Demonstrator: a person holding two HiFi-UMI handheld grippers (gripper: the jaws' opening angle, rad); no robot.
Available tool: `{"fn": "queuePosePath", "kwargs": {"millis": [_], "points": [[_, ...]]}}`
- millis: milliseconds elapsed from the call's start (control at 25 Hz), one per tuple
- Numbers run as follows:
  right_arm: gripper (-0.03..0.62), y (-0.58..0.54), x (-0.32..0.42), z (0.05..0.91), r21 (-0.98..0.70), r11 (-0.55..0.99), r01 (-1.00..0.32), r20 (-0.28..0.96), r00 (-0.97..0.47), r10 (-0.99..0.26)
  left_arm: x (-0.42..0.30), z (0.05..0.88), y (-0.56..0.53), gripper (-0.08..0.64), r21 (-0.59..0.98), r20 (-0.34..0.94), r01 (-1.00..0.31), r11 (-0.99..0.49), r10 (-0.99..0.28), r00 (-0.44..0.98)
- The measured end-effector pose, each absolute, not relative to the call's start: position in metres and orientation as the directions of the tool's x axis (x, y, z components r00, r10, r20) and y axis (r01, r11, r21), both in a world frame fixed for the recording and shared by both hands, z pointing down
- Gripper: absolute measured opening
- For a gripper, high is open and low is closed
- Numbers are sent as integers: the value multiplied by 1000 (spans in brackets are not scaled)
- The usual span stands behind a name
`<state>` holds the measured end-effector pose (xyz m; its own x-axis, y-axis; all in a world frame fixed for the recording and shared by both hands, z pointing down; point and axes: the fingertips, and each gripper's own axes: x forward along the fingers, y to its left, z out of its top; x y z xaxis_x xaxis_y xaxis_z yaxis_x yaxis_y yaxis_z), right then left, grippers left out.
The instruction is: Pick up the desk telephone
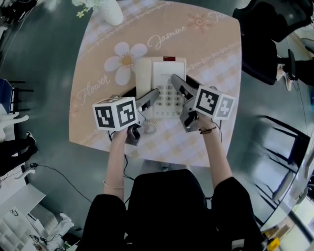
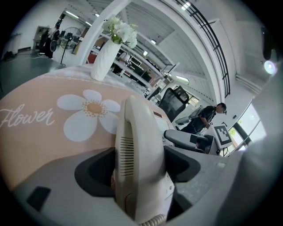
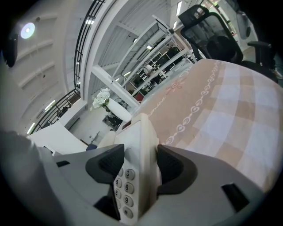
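A white desk telephone [image 1: 167, 78] sits in the middle of a peach flowered tablecloth [image 1: 98, 88]. Its handset [image 2: 139, 154] lies along the phone's left side, and my left gripper [image 1: 142, 96] is shut on the handset's near end, pads pressed to both sides. My right gripper [image 1: 184, 84] is shut on the phone body's right edge [image 3: 143, 141], with the keypad [image 3: 124, 185] just left of its inner jaw. The coiled cord [image 1: 148, 127] hangs off the near end. I cannot tell whether the phone rests on the table or is just above it.
A white vase of flowers [image 1: 111, 11] stands at the table's far left corner. A black office chair [image 1: 265, 46] is off the table's far right side. The table's near edge [image 1: 162, 159] is close to the person's body.
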<state>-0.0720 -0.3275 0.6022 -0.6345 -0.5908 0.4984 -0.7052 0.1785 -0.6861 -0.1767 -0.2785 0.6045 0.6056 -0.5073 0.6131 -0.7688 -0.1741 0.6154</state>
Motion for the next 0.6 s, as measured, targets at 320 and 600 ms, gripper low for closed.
{"fn": "queuePosePath", "kwargs": {"millis": [320, 600], "points": [[213, -327, -71, 602, -687, 142, -712, 516, -616, -595, -179, 606, -278, 321, 610, 632, -778, -151, -500, 593], [210, -323, -68, 602, -691, 103, -715, 537, -603, -589, -177, 602, -275, 321, 591, 659, -793, -148, -478, 581]]}}
